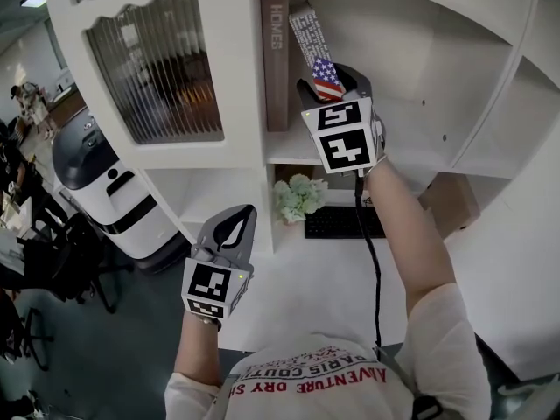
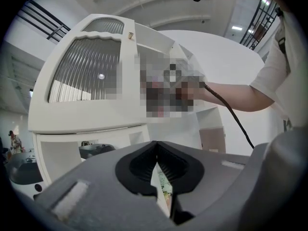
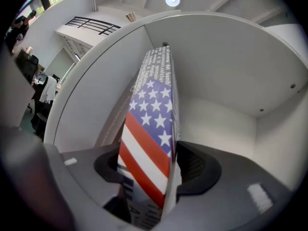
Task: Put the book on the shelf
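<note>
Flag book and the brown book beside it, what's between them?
Nothing: only a bare wedge of shelf, as the flag book leans toward the brown book. Head view shows it.

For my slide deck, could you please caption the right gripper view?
Flag-covered book leans in the white shelf between the jaws of the right gripper.

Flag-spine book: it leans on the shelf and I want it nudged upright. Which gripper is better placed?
Probably right: the right gripper is inside the shelf compartment with the book between its jaws. The left gripper hangs low, well below it, jaws together.
</note>
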